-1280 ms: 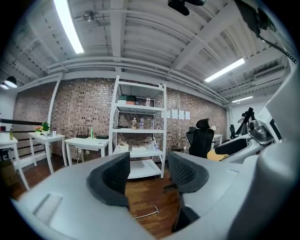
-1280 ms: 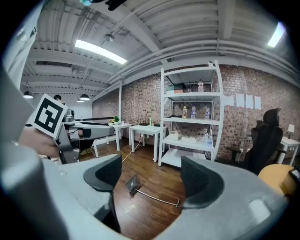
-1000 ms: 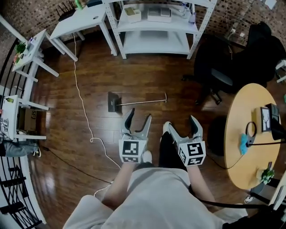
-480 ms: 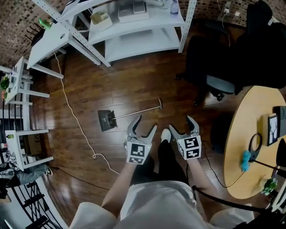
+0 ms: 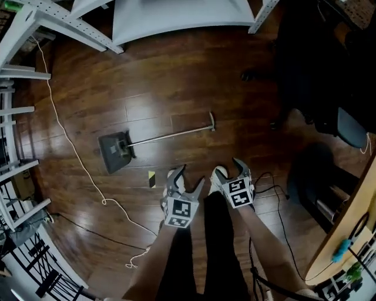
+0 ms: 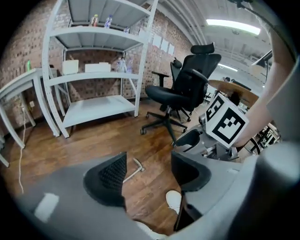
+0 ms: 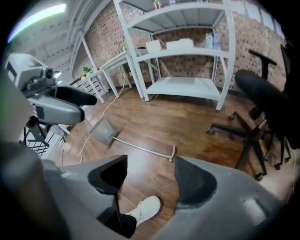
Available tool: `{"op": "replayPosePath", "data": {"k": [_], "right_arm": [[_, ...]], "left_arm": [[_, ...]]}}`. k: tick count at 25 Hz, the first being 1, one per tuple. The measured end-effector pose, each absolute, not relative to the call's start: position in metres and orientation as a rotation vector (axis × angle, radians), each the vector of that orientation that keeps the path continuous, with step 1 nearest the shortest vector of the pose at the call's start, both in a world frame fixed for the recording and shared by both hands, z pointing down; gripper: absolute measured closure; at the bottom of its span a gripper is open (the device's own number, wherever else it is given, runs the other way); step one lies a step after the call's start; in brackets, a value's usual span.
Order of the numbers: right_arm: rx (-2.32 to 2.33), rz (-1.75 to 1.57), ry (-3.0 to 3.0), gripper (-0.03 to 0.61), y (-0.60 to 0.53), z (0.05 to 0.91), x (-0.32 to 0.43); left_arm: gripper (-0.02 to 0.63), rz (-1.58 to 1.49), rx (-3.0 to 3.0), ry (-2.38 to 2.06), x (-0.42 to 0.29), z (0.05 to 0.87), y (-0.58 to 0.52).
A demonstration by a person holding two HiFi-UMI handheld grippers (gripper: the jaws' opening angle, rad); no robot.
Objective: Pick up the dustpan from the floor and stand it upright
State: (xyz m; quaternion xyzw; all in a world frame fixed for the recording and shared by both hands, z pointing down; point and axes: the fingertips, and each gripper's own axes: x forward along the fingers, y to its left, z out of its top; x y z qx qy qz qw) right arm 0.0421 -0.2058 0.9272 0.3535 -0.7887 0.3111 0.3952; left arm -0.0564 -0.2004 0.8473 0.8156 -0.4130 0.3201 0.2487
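Note:
The dustpan lies flat on the wooden floor, its dark pan (image 5: 113, 151) at the left and its long metal handle (image 5: 170, 135) running right to a T-shaped end. Both grippers hang above the floor on the near side of the handle, apart from it. My left gripper (image 5: 187, 178) is open and empty; between its jaws the left gripper view shows only the handle's end (image 6: 134, 167). My right gripper (image 5: 229, 169) is also open with nothing between its jaws, which are closing. The whole dustpan (image 7: 103, 130) lies ahead of them in the right gripper view.
A white cable (image 5: 70, 154) snakes over the floor left of the pan. A white shelf unit (image 5: 176, 17) stands beyond, and a black office chair (image 6: 183, 93) at the right. The person's white shoe (image 5: 218, 175) is under the grippers. A small yellow-black scrap (image 5: 151, 178) lies nearby.
Both grippers have sunk toward the floor and tipped downward. The head has bent lower, so the dustpan looks nearer. The right jaws stand narrower than before.

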Motion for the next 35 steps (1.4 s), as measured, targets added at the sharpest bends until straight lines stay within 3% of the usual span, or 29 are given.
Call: {"op": "replayPosePath", "data": {"k": [3, 11, 21, 23, 27, 35], "right_arm": [[0.816, 0.797, -1.959, 0.328, -0.218, 1.017, 0.029], [0.748, 0.696, -1.838, 0.345, -0.259, 1.218, 0.016], [0.776, 0.610, -1.761, 0.416, -0.309, 1.338, 0.031], [0.762, 0.645, -1.739, 0.465, -0.305, 1.343, 0.032], [0.860, 0.908, -1.662, 0.491, -0.309, 1.318, 0.039], [0.914, 0.692, -1.700, 0.491, -0.327, 1.089, 0.051]], "left_arm": [[0.302, 0.896, 2.165, -1.109, -0.077, 0.925, -0.203], [0.313, 0.871, 2.125, -1.090, -0.127, 1.068, -0.217], [0.314, 0.877, 2.146, -1.162, -0.168, 1.152, -0.237], [0.314, 0.863, 2.123, -1.188, -0.176, 1.151, -0.236], [0.316, 0.836, 2.076, -1.236, -0.181, 1.134, -0.241], [0.327, 0.693, 2.073, -1.299, -0.166, 0.975, -0.252]]}}
